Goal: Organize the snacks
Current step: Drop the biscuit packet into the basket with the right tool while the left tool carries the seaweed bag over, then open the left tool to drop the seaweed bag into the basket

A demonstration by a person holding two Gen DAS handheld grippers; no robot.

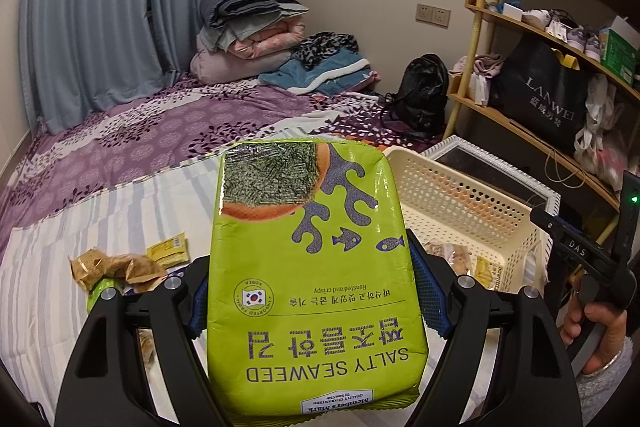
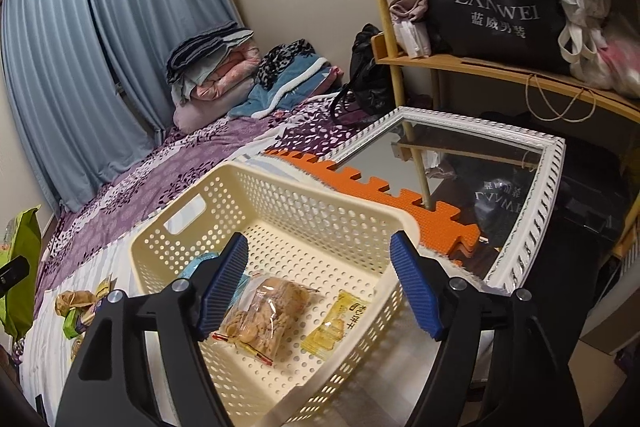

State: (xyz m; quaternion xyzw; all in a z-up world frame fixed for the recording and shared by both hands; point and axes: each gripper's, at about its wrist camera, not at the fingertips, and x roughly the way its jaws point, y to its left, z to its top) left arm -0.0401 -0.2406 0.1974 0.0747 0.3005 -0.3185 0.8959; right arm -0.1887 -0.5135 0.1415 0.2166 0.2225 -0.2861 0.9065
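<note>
Left gripper (image 1: 316, 291) is clamped on a big green seaweed pack (image 1: 316, 267), blue pads pressing both long sides, pack raised off the bed (image 1: 132, 147) and pointing toward the cream basket (image 1: 472, 203) off to the right. Basket sits at the bed's right edge, next to a white-framed mirror (image 1: 500, 171). Left of the pack, near the bed's front-left part, loose snacks still lie on the striped sheet: brown wrappers (image 1: 116, 267), a yellow sachet (image 1: 168, 251), a bit of green packet at the gripper arm. A hand (image 1: 592, 327) holding the other tool shows at the right edge. Right wrist view: right gripper (image 2: 320, 287) has jaws standing wide with nothing between them, hovering over the basket (image 2: 208, 187) near its front rim. In the basket: a clear bag of biscuits (image 2: 264, 319) on the floor of it just below the left pad, a yellow packet (image 2: 332, 327) beside it toward the right wall, and a blue packet (image 2: 196, 265) mostly hidden behind the left pad. Orange foam mat (image 2: 400, 199) and mirror (image 2: 552, 163) sit behind the basket's far rim. Seaweed pack (image 2: 20, 259) visible at the far left edge, still well apart from the basket. Small pile of loose snacks (image 2: 80, 303) on the sheet left of the basket. Progress, my read: partway, roughly three items already in, the seaweed in hand looks next to go in, then the handful of wrappers on the sheet. Exact count of what's left can't be told.
</note>
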